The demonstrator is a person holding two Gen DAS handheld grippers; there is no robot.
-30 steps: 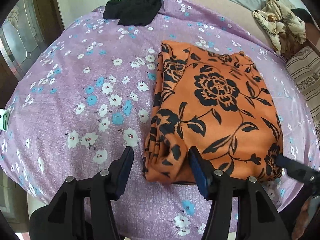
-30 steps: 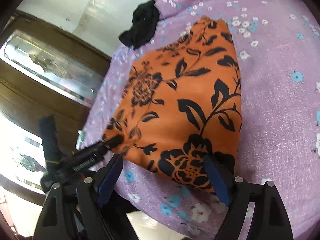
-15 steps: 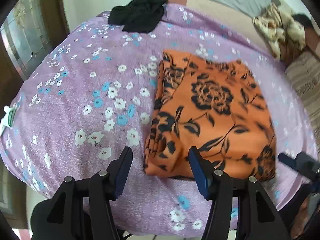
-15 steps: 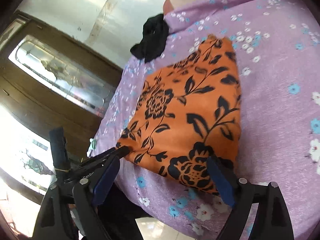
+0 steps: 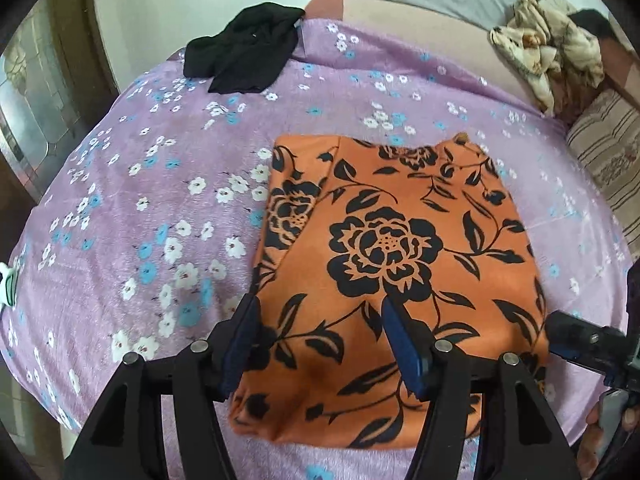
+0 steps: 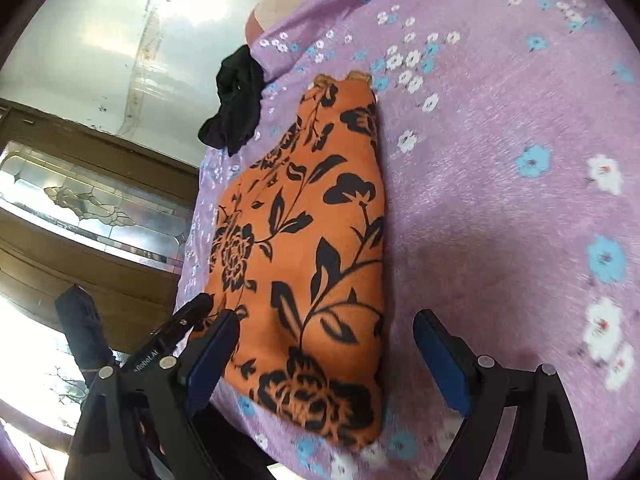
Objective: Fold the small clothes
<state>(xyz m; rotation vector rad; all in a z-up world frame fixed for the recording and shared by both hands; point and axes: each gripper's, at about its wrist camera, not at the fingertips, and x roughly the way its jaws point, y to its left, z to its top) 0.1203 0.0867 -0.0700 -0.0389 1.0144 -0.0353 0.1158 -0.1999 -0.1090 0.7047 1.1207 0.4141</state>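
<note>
We hold both tools over the near edge of the orange floral garment (image 5: 392,264), which lies folded flat on the purple flowered bedspread (image 5: 160,200), well this side of the black garment (image 5: 244,52). Our left gripper (image 5: 316,344) hangs over the near left corner, jaws opening, cloth showing between them but not pinched. Our right gripper (image 6: 324,360) stands wide, straddling the near right edge, nothing pressed. The garment's long axis runs away from us, so we judge the next fold goes from this near edge.

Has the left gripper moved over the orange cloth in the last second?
Yes. The left gripper shifted right over the orange cloth, jaws opening, nothing gripped.
</note>
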